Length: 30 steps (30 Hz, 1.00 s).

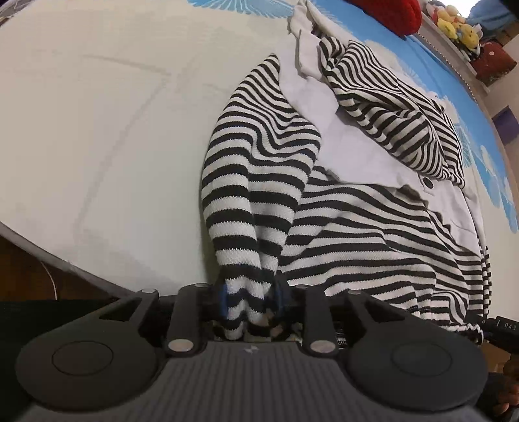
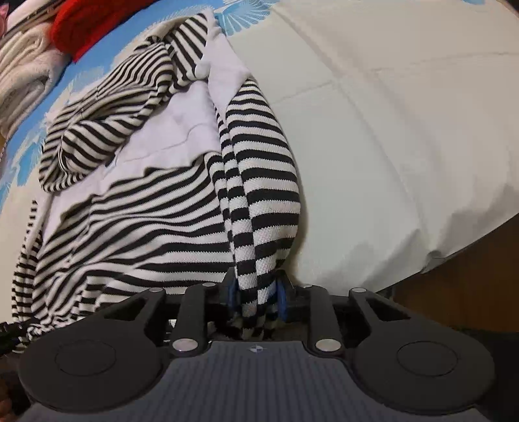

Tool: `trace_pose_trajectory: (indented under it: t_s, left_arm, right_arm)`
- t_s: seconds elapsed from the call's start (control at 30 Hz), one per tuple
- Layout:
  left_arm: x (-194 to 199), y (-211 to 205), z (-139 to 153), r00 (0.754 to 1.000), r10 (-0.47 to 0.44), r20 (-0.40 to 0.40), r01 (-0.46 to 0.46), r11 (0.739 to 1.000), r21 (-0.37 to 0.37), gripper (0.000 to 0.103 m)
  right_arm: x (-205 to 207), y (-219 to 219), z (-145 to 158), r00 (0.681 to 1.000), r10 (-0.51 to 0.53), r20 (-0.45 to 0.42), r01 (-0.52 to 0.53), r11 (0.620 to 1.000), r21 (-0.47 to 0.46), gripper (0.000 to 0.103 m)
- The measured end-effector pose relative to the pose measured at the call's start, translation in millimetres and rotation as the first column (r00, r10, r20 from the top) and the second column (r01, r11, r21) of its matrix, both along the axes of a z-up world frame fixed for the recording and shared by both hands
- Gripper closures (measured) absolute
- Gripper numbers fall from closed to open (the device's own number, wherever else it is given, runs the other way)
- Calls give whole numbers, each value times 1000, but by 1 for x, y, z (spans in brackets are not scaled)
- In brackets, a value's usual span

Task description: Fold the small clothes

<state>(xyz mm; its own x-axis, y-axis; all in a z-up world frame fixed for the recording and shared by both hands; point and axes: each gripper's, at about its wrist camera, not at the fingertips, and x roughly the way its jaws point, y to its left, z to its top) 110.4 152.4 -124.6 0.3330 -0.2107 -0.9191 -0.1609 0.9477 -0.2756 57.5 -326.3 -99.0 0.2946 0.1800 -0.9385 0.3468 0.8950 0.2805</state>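
A black-and-white striped garment [image 1: 356,227] with pale lilac panels lies spread on a white bed cover [image 1: 97,130]. My left gripper [image 1: 249,298] is shut on a bunched striped edge of it near the bed's front edge. My right gripper [image 2: 258,298] is shut on another bunched striped edge of the same garment [image 2: 146,220]. From each gripper a striped fold runs up over the garment. A striped hood or sleeve [image 1: 389,107] lies crumpled at the garment's far end, and shows in the right wrist view [image 2: 113,107] too.
The bed cover [image 2: 389,113] has a blue patterned part at the far side. A red item [image 1: 389,13] and soft toys [image 1: 457,26] sit beyond the garment. Folded white cloth [image 2: 26,74] and the red item [image 2: 81,26] lie at the far left. The bed's edge [image 2: 438,256] drops off nearby.
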Motion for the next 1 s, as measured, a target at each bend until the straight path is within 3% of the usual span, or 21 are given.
trace_pose_trajectory:
  t_s: [0.13,0.23,0.33,0.4,0.63,0.77,0.9,1.0]
  left_arm:
    - [-1,-1,0,1000,-7,6,7,1000,12,78]
    - [-1,-6,5,999,-35,36,34,999,25,93]
    - [-1,-13,21,993,-83,90,77,995,64,94]
    - [-1,-13,38,987,-101,129,96,994,44,95]
    - [-27,-2,131,927,-194,322,201,980,11,95]
    - [-62,16,178,897,-196,397,246,966,-79,95]
    - [-69,24,193,892,-192,410,271,952,-144,95]
    - [-38,21,182,905,-179,387,263,948,-178,95]
  right_arm:
    - [1,2,-1,1000,13,-2,-13,1000,-12,77]
    - [1,2,0,1000,22,7,-22,1000,-10,87]
    - [0,5,8,998,31,49,-30,1000,-8,90]
    - [-1,4,20,995,28,91,-27,1000,-8,91]
    - [-8,-15,104,954,9,299,-27,998,56,93]
    - [-37,-26,158,918,-3,397,-39,994,98,93]
    - [-70,-32,198,883,-8,469,-58,990,127,93]
    - [-65,-37,202,883,-21,468,-50,989,140,93]
